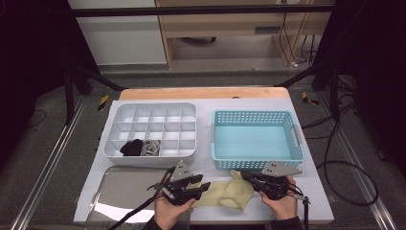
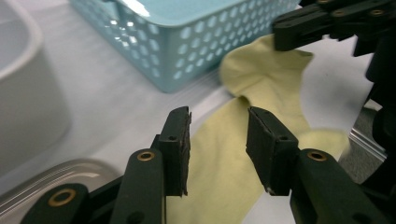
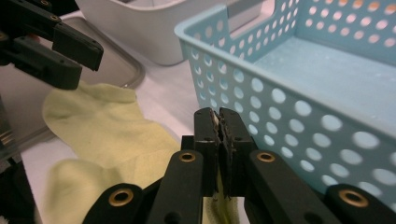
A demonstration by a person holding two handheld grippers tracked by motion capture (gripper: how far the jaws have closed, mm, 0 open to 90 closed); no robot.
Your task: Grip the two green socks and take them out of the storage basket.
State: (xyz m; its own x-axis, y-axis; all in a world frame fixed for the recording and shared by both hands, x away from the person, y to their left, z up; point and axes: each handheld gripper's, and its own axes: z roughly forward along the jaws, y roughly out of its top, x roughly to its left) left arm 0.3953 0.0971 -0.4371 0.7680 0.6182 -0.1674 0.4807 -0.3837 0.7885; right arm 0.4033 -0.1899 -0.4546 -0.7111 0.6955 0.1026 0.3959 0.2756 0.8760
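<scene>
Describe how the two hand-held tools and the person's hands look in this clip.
Both are black two-jaw devices. The left tool and the right tool each carry a grey three-cornered plate on top and trail a black cable toward the person. The gripper views show flat rectangular pads on the fingers, with brass-coloured rings at the joints. The left hand is bare; the right hand ends in a dark sleeve.

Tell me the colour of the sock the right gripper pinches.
Pale yellow sock, clearest in the left gripper view.

Lab: dark frame (image 1: 91, 76), floor cables (image 1: 344, 165)
</scene>
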